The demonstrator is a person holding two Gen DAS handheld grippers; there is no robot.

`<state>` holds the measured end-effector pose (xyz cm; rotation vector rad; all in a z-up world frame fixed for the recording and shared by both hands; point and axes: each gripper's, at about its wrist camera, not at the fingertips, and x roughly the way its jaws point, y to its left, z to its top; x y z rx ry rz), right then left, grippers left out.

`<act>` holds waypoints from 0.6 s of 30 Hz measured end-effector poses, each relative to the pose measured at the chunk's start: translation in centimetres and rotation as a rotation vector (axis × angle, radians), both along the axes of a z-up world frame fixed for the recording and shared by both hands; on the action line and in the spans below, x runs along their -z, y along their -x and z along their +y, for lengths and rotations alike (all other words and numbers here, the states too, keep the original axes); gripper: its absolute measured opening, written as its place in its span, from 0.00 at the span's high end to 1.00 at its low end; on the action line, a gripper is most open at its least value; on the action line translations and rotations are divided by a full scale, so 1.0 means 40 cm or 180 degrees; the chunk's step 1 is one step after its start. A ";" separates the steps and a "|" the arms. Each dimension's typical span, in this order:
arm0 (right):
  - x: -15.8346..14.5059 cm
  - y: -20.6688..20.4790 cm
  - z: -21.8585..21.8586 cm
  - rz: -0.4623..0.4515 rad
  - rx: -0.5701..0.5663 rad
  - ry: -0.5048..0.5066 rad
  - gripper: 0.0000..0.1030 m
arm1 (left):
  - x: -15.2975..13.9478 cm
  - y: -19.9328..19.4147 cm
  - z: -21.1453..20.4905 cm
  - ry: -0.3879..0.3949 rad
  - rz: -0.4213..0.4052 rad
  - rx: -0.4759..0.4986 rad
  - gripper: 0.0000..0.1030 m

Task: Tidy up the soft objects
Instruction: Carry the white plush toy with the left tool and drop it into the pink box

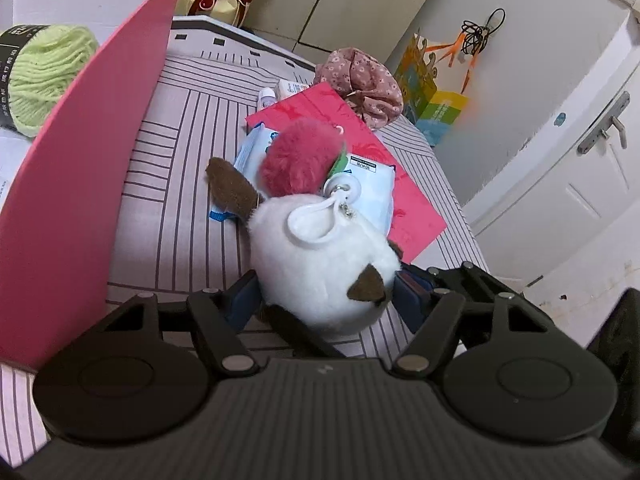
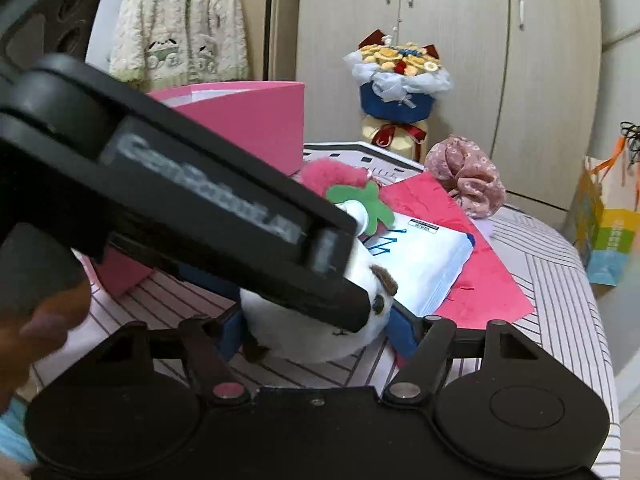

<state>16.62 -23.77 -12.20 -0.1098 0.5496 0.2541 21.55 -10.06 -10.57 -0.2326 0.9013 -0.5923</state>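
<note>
A striped table [image 1: 180, 184] carries a pink box [image 1: 92, 152] with green yarn [image 1: 44, 76] inside, then a red sheet [image 1: 360, 148] under a white packet [image 2: 424, 268]. The white plush toy [image 1: 320, 264] lies beside them, pinched by the left gripper [image 1: 326, 300] and the right gripper [image 2: 316, 332], each with blue pads against its sides.

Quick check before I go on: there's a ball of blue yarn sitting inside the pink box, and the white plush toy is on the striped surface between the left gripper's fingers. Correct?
Not quite: the yarn in the pink box is light green, not blue, as the left wrist view shows. The rest holds: the white plush toy lies on the striped surface between the fingers of the left gripper.
</note>
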 end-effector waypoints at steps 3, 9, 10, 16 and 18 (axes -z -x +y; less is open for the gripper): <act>0.000 0.014 0.000 -0.0004 0.0093 -0.0168 0.32 | -0.010 0.019 -0.002 -0.0103 -0.0090 0.0020 0.36; -0.007 0.070 0.025 -0.0024 0.0131 -0.0183 0.32 | -0.030 0.064 0.013 -0.0231 -0.0056 0.0127 0.35; -0.009 0.077 0.028 -0.0008 0.0127 -0.0187 0.32 | -0.033 0.072 0.015 -0.0267 -0.0033 0.0142 0.35; -0.030 0.115 0.039 0.0087 0.0126 -0.0235 0.32 | -0.052 0.121 0.018 -0.0445 -0.0007 0.0190 0.35; -0.035 0.138 0.041 0.0180 0.0108 -0.0267 0.32 | -0.057 0.137 0.017 -0.0534 0.0047 0.0217 0.35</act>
